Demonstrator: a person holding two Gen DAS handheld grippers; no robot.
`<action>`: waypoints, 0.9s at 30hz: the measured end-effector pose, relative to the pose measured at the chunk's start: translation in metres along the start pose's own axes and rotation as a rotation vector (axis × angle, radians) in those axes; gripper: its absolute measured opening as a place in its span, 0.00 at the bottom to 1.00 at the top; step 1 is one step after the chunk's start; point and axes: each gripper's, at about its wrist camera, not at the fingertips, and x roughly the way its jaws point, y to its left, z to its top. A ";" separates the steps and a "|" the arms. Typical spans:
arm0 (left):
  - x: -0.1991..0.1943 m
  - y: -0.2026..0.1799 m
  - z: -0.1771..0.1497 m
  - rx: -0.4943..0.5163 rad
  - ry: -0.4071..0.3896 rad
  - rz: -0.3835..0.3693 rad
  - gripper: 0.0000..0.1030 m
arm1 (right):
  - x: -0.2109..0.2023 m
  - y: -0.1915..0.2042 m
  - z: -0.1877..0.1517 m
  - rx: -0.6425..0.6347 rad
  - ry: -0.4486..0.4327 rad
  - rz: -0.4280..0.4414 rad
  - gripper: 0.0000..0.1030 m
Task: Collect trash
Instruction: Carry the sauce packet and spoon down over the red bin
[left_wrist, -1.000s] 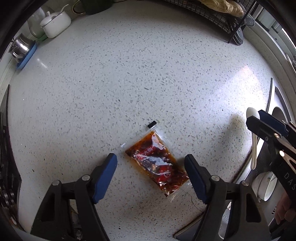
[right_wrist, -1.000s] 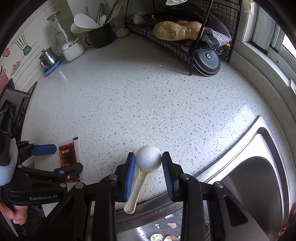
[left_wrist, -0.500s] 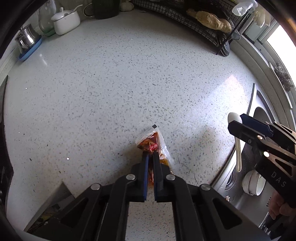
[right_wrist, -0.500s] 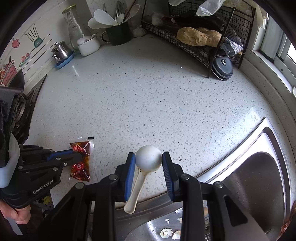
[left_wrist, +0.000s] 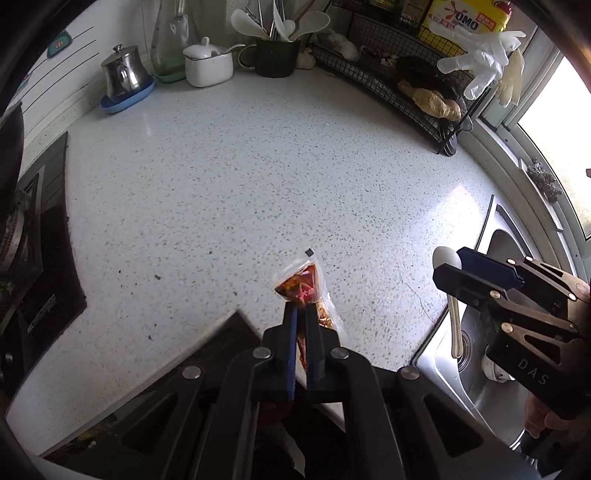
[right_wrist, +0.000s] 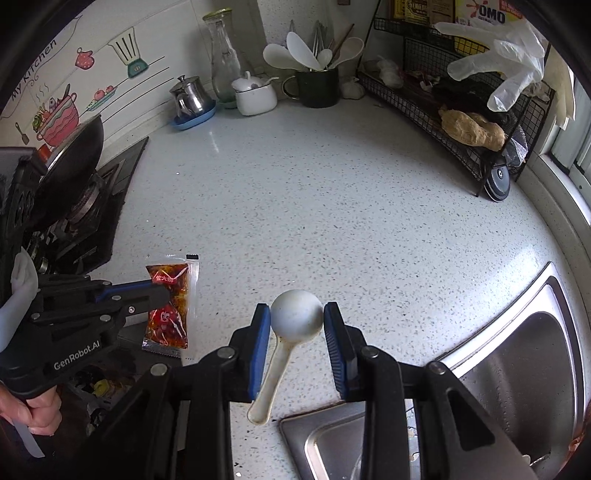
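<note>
Left wrist view: the left gripper (left_wrist: 301, 314) is clamped on the sauce packet (left_wrist: 300, 284), lifted above the near counter (left_wrist: 258, 166).

Right wrist view: the right gripper (right_wrist: 297, 319) grips a white spoon (right_wrist: 295, 314) near the sink (right_wrist: 517, 369).

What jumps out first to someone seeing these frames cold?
The red sauce packet pinched in the left tool, hanging clear of the speckled countertop near its front edge. Next, the white spoon clamped by its bowl in the right tool, handle dangling over the steel sink. Behind, a clear plastic glove droops from the wire rack at the right rear corner.
</note>
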 end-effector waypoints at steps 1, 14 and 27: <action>-0.002 0.004 -0.004 -0.001 -0.004 0.000 0.03 | -0.002 0.007 -0.001 -0.006 -0.004 0.002 0.27; -0.071 0.087 -0.103 -0.055 -0.061 0.028 0.03 | -0.013 0.117 -0.044 -0.074 -0.015 0.074 0.27; -0.080 0.154 -0.218 -0.186 0.013 0.020 0.03 | 0.002 0.203 -0.113 -0.147 0.082 0.099 0.27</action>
